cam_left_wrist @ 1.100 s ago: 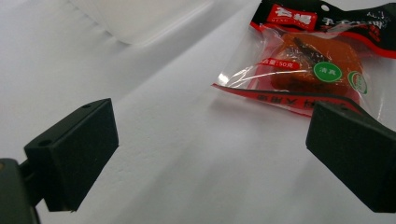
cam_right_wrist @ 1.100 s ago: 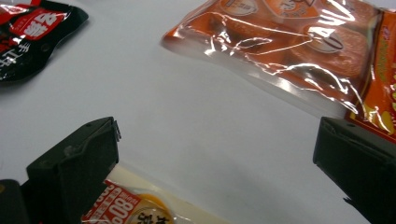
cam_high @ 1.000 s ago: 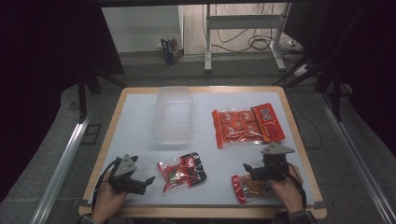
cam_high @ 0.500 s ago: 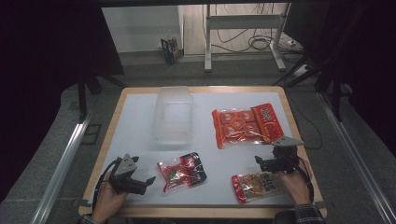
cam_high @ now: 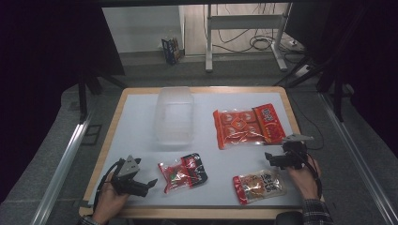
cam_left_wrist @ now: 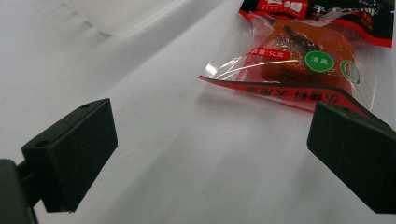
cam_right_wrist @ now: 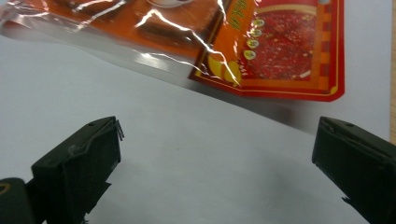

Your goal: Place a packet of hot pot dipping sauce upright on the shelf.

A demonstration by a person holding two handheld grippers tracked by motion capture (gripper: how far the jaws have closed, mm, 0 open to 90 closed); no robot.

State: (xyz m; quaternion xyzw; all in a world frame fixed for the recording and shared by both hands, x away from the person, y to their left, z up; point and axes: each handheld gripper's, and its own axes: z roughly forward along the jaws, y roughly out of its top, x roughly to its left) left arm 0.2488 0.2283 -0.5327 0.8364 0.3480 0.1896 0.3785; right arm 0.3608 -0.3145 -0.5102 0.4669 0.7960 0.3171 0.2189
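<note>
My left gripper [cam_high: 148, 183] rests open at the table's front left, jaws pointing right at a small red and black snack packet [cam_high: 183, 172]. In the left gripper view that packet [cam_left_wrist: 308, 56] lies just beyond the open gripper [cam_left_wrist: 210, 140], toward its right jaw. At the right my right gripper [cam_high: 270, 158] is open and empty, just in front of a large red snack pack [cam_high: 248, 125]. The right gripper view shows the pack's [cam_right_wrist: 243, 42] near edge past the open gripper [cam_right_wrist: 215, 144]. An orange snack packet [cam_high: 259, 185] lies flat at the front right, left of my right hand.
A clear plastic container [cam_high: 174, 115] stands at the table's middle back; its corner [cam_left_wrist: 116, 14] appears in the left gripper view. The white table top [cam_high: 141, 136] has a wooden rim. Bare surface lies between the packets and around the container.
My right gripper has let go of the orange packet and moved right and back, toward the large red pack. The packet now lies a little farther right. The left gripper has not moved.
</note>
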